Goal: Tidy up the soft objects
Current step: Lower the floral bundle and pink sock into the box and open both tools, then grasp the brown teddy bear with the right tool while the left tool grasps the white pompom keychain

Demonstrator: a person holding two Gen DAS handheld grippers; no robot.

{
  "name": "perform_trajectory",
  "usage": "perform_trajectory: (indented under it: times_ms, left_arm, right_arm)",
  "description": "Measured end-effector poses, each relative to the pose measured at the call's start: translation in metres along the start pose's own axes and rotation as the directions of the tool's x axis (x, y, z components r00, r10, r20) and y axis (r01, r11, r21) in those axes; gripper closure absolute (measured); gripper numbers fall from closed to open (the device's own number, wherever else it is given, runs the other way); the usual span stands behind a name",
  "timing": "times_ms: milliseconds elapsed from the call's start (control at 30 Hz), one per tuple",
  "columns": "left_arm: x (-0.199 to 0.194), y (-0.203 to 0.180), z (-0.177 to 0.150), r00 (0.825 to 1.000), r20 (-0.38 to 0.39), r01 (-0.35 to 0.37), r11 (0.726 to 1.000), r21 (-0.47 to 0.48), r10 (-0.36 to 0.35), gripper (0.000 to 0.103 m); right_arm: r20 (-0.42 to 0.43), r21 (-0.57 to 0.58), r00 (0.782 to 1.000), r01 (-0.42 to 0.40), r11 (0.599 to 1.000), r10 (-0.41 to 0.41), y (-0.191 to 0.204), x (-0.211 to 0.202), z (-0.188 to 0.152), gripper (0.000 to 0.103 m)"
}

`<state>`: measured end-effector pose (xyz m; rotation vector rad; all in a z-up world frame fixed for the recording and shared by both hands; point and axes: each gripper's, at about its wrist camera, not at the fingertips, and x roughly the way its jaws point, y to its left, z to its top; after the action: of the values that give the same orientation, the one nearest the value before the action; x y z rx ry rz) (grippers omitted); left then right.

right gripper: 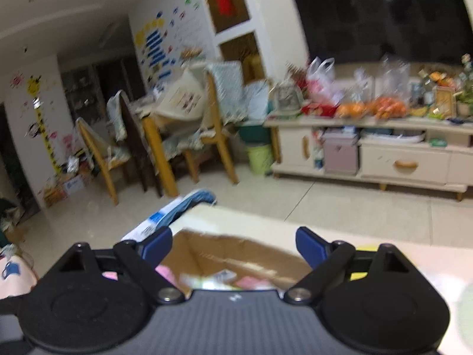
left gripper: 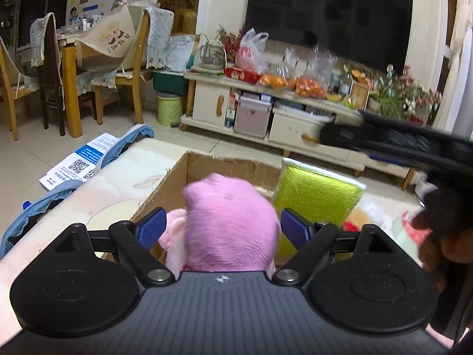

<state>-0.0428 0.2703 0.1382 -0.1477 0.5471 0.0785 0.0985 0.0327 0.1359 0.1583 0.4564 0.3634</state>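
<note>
- Left tool (left gripper: 223, 226): two blue ribbed pads (left gripper: 152, 225) on black angled links, each link pinned by a silver screw.
- Its base is dark grey ribbed plastic with a small white emblem — flanked by two round black housings, each bearing a raised disc.
- Right tool (right gripper: 233, 245): same build — blue pads, black links, silver screws.

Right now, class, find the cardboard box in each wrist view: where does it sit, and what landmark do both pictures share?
Left wrist view: the cardboard box is at lower centre, behind the pink plush toy between the left gripper fingers.
Right wrist view: the cardboard box is at bottom centre, between the open right gripper fingers.
Shared landmark: the green bin beside the TV cabinet.
</note>
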Motion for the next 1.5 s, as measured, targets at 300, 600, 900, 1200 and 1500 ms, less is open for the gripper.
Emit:
perform_trajectory:
  times_ms: [300, 600, 900, 1200, 1500]
  left_arm:
    - [-0.010, -0.008, 0.000, 0.998, 0.049, 0.040, 0.999, -0.008, -0.040, 0.000]
    - [-0.009, -0.009, -0.003, 0.997, 0.048, 0.058, 0.998, -0.030, -0.057, 0.000]
    - [-0.005, -0.014, -0.005, 0.996, 0.034, 0.081, 0.997, -0.009, -0.081, 0.000]
    - [-0.003, -0.011, -0.006, 0.994, 0.029, 0.106, 0.994, 0.022, -0.106, 0.000]
    - [-0.002, -0.011, -0.008, 0.994, 0.016, 0.111, 0.993, 0.030, -0.111, 0.000]
  right_arm:
    - [0.036, 0.133, 0.980, 0.187, 0.973, -0.194, -0.079, -0.051, -0.031, 0.010]
    - [-0.078, 0.233, 0.977, 0.212, 0.949, -0.199, -0.107, -0.028, -0.078, 0.012]
    - [-0.102, 0.396, 0.985, 0.169, 0.903, -0.140, -0.115, 0.008, -0.085, 0.012]
    - [-0.112, 0.488, 0.986, 0.161, 0.858, -0.121, -0.126, 0.030, -0.088, 0.014]
    - [-0.100, 0.490, 0.991, 0.123, 0.863, -0.084, -0.135, 0.018, -0.098, 0.033]
